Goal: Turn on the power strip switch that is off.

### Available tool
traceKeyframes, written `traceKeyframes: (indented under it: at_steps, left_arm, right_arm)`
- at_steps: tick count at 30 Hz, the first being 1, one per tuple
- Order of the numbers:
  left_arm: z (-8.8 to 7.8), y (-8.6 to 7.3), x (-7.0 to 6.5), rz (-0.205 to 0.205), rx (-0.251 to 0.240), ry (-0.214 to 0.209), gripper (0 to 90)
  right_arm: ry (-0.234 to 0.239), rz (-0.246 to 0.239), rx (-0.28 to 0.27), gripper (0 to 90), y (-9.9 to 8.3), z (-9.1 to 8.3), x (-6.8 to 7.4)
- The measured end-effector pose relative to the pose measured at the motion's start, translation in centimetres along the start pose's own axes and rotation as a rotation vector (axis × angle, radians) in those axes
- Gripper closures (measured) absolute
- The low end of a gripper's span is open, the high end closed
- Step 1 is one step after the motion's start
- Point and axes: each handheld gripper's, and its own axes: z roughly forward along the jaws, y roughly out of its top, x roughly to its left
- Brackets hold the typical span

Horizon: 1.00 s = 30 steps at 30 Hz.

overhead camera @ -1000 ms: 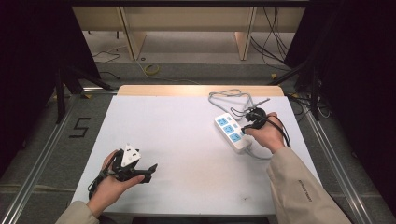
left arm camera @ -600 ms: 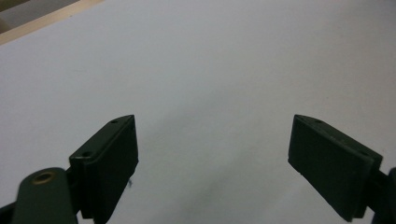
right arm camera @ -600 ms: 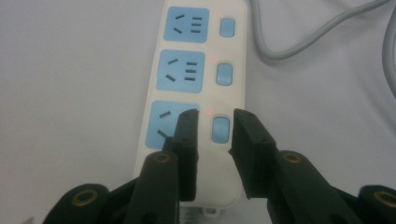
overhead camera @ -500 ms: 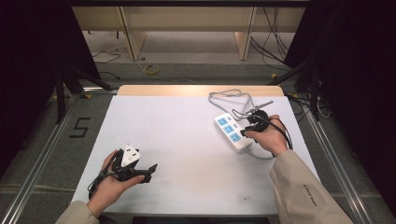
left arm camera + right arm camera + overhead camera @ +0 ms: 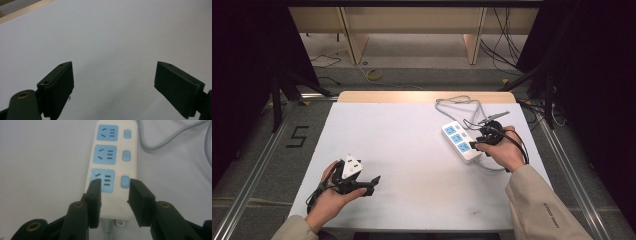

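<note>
Right gripper view: right gripper (image 5: 113,186) half-spread above the power strip (image 5: 112,157), red lamps lit; left gripper (image 5: 113,75) spread wide, holding nothing.

power strip (image 5: 113,165): white, blue sockets | cable (image 5: 172,141): grey | table (image 5: 412,150): white

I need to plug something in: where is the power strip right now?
In the high view the power strip lies on the table's right side, just left of the right gripper, its grey cable looping toward the far edge.
</note>
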Motion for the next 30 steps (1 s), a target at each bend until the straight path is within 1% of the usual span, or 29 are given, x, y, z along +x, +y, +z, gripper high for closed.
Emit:
traceKeyframes:
  at_steps: [10,15,21,28,30]
  left_arm:
    - [0.0,0.0,0.0,0.001,0.001,0.0,15.6]
    - [0.0,0.0,0.0,0.003,0.003,-0.001,15.6]
    - [0.1,0.0,-0.1,0.002,0.004,-0.003,15.6]
    - [0.1,-0.1,-0.1,0.004,0.009,-0.007,15.6]
    - [0.1,-0.1,-0.1,0.002,0.01,-0.008,15.6]
  right_arm:
    - [0.008,0.025,-0.036,57.9,-1.3,-0.9,0.4]
    - [0.025,0.021,-0.055,55.5,-2.1,-1.1,0.7]
    - [0.028,0.028,-0.083,52.4,-3.1,-1.7,1.1]
    - [0.034,0.026,-0.11,48.8,-3.9,-2.1,1.3]
    - [0.036,0.03,-0.126,47.8,-4.2,-2.2,1.5]
